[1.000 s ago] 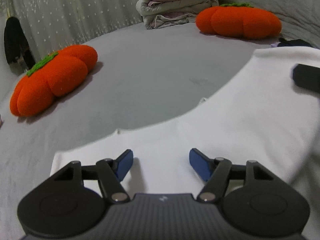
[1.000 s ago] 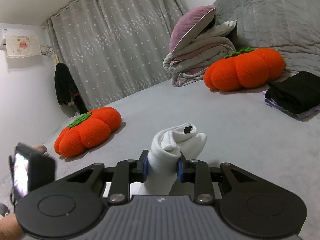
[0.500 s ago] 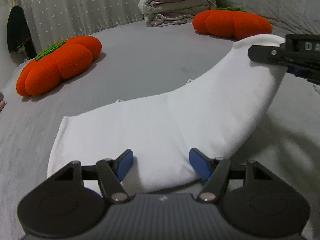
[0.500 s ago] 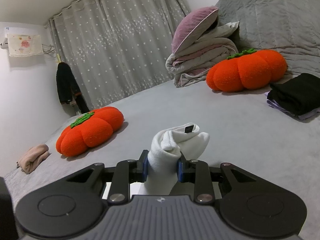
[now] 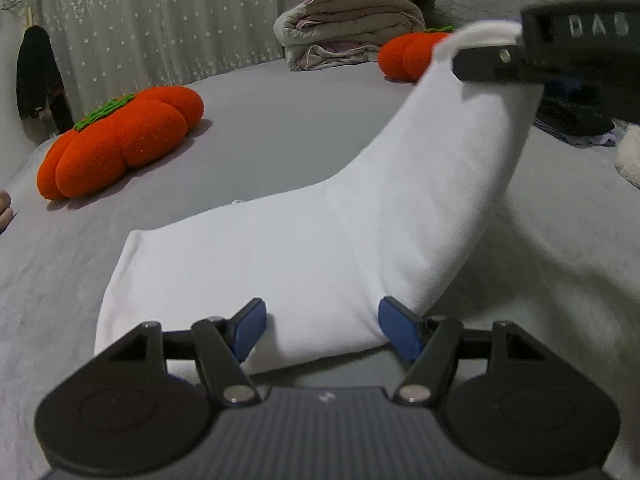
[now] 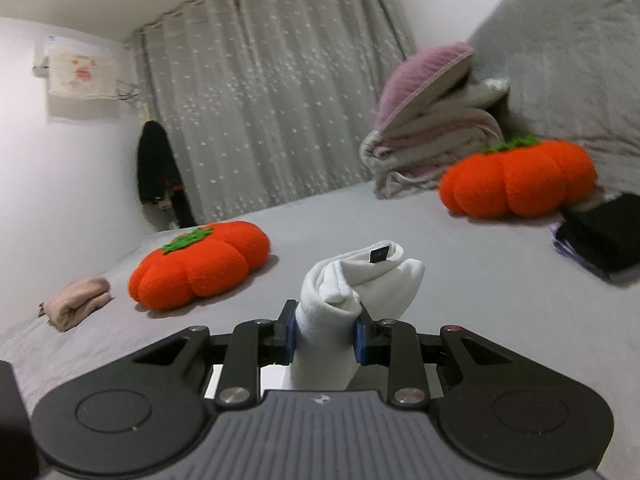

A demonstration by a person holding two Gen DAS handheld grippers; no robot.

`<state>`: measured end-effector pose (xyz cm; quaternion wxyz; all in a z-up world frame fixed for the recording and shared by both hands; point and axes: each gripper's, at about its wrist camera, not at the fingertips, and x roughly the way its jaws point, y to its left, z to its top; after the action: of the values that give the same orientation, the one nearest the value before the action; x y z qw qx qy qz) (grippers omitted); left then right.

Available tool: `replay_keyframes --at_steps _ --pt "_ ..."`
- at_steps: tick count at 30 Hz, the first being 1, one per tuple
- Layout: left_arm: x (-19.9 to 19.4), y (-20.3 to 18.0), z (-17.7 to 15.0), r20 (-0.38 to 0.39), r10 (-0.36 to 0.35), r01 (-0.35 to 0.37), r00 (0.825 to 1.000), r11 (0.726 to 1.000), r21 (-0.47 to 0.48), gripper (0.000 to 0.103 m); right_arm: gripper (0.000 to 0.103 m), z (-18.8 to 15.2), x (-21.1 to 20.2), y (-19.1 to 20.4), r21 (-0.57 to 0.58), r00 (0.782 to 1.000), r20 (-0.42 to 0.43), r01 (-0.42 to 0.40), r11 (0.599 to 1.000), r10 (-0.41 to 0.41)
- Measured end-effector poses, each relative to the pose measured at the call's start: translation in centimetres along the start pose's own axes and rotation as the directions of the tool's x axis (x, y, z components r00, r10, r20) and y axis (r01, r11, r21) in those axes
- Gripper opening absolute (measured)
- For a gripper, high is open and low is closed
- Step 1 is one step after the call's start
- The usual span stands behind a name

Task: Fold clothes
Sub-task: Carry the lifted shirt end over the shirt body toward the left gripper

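Left wrist view: the left gripper (image 5: 322,330) sits at the bottom middle of the frame with its 2 blue pads spread wide, released, nothing between them, the near edge of the white garment (image 5: 304,252) right in front of it. The garment lies flat on the grey bed (image 5: 280,136) through the centre, then its right end rises to the upper right, where the right gripper (image 5: 560,56) pinches the top corner. 1 orange pumpkin cushion (image 5: 120,140) sits at the left, another (image 5: 408,58) at upper centre by a pile of folded blankets (image 5: 352,28). Right wrist view: the right gripper (image 6: 325,334) at lower centre is clenched on a bunched wad of the same white garment (image 6: 352,284), with a small black tag (image 6: 379,255) on top. 2 pumpkin cushions again, left (image 6: 200,264) and right (image 6: 516,180), a pinkish folded cloth (image 6: 76,304) at far left, dark folded clothes (image 6: 600,236) at the right edge, a dotted curtain (image 6: 260,112) behind.
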<state>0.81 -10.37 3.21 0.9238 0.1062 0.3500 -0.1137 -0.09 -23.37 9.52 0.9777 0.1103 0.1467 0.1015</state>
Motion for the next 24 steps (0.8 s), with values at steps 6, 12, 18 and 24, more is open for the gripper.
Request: replay_keyframes --at_steps 6,12,18,24 --pt "-0.1 0.4 -0.1 0.002 -0.011 0.011 1.0 1.0 0.004 0.065 0.026 0.0 -0.1 1.4 -0.055 0.999 0.022 -0.042 0.998 0.043" --pt "-0.5 0.6 -0.7 0.016 -0.025 0.025 1.0 0.999 0.032 0.067 0.026 0.4 0.2 1.3 -0.043 0.999 0.027 -0.045 0.998 0.046" --pt "-0.3 0.1 -1.1 0.013 -0.013 0.013 1.0 0.998 0.067 0.068 0.026 0.3 0.1 2.4 -0.073 0.996 0.035 -0.074 0.995 0.077" --pt "-0.5 -0.1 -1.5 0.015 -0.008 0.006 1.0 0.995 0.102 0.068 0.026 0.3 0.4 3.2 -0.092 0.995 0.039 -0.089 0.992 0.093"
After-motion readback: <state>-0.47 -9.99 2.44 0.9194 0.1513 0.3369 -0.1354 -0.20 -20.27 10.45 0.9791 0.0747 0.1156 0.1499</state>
